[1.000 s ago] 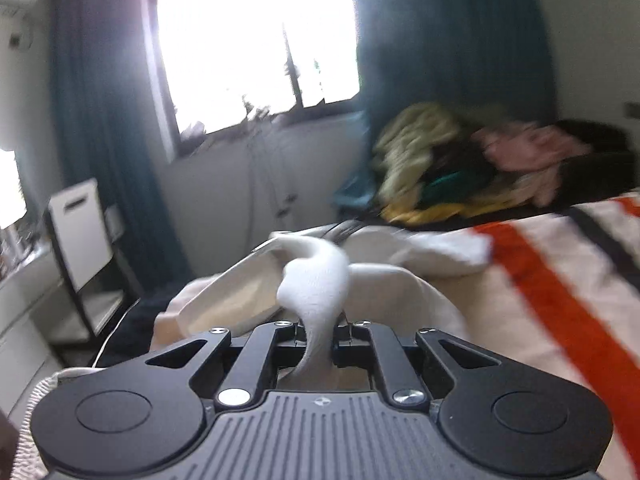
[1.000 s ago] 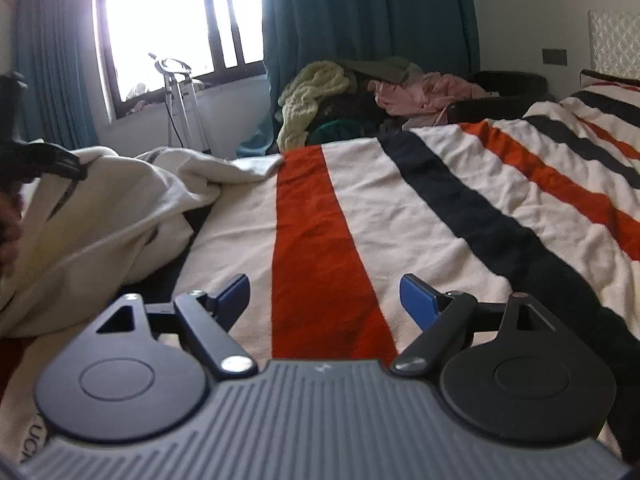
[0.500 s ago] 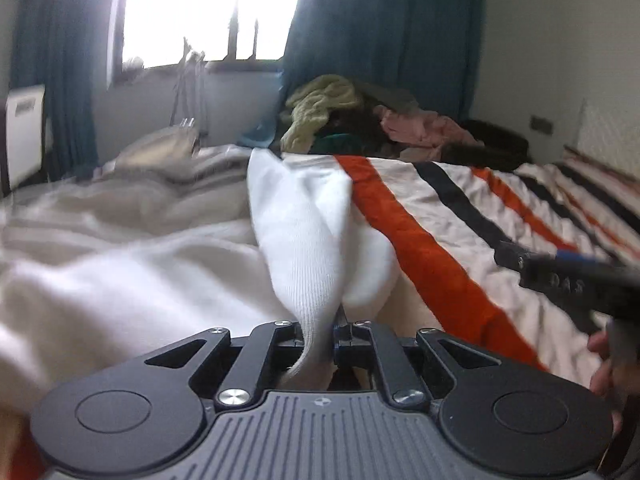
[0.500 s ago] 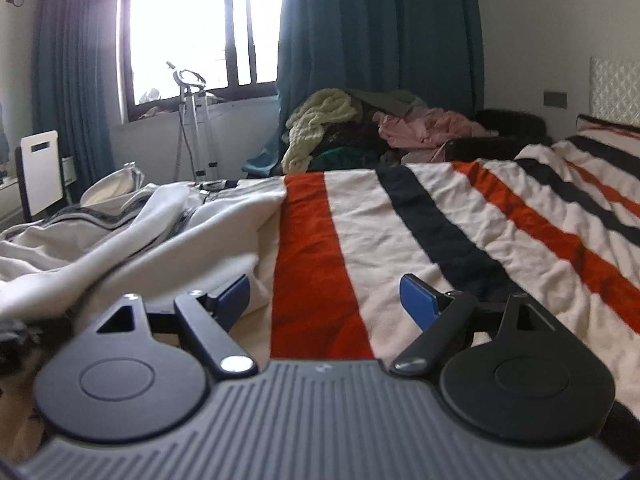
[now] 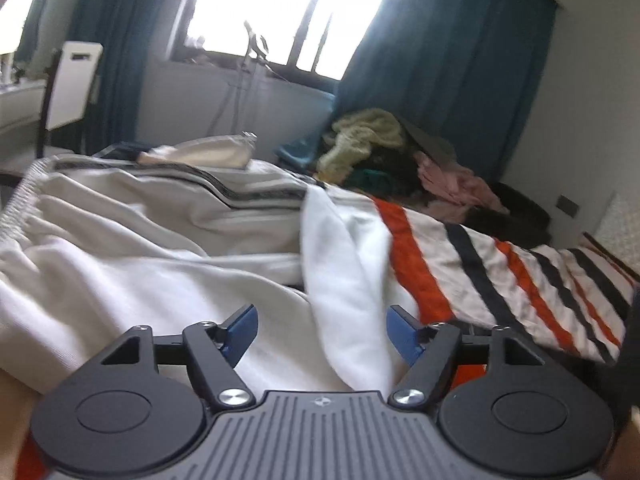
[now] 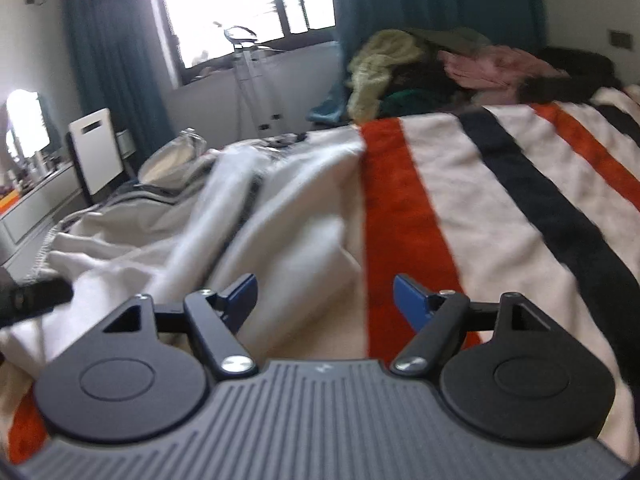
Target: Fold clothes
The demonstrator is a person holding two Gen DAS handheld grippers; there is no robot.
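Both grippers released over the cream garment on the bed.

The left gripper point(image 5: 322, 330) has its blue pads wide apart, and a white fold of the cream garment point(image 5: 160, 264) lies loose between them, not pinched. The right gripper point(image 6: 324, 298) is also spread and holds nothing. The garment lies rumpled from 9 to 12 o'clock on the striped blanket point(image 6: 500, 200). A clothes pile point(image 6: 432, 68) sits at 1 o'clock, near the curtain point(image 5: 460, 60).

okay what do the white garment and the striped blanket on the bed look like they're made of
White garment: likely soft cotton-type knit, matte, with a gathered ribbed hem and limp folds. Striped blanket: seemingly fuzzy terry or fleece, matte, with a napped look in the orange band. Motion blur leaves both uncertain.
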